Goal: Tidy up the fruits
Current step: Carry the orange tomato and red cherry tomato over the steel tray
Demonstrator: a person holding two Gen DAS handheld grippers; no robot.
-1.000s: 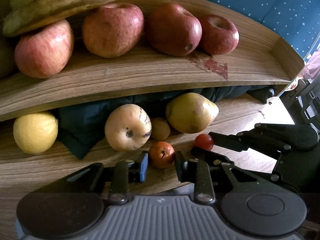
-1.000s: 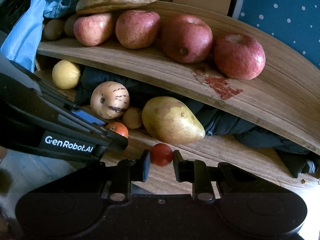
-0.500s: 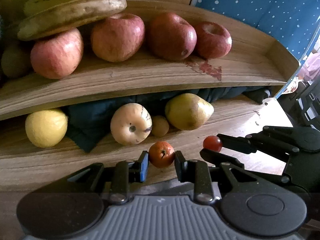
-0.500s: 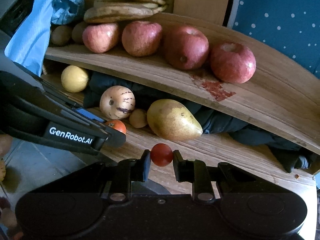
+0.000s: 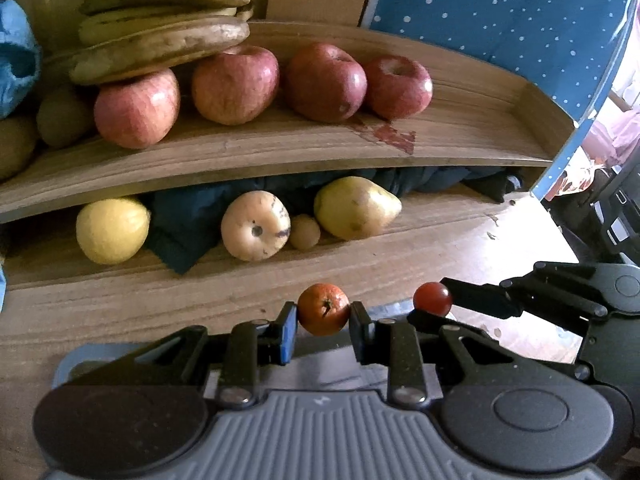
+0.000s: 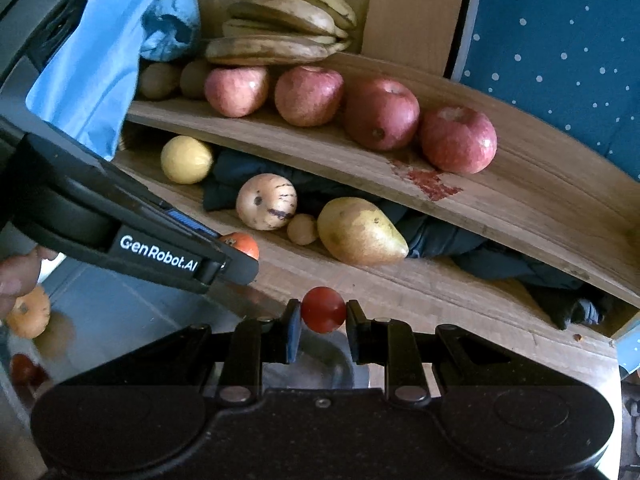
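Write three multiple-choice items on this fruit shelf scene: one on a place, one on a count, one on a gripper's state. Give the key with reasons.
1. Where do the bananas lie?
A. lower shelf
B. on the apples, upper shelf
C. floor

2. How many red apples sit on the upper shelf?
A. two
B. four
C. six

3. What does the right gripper hold?
A. nothing
B. a pear
C. a small red tomato

Key: 1 B, they rest on the leftmost apples; 2 B, four stand in a row; 3 C, the pads pinch it.

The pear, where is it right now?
The pear lies on the lower shelf, right of the small brown fruit and the striped pale melon, against the dark cloth.
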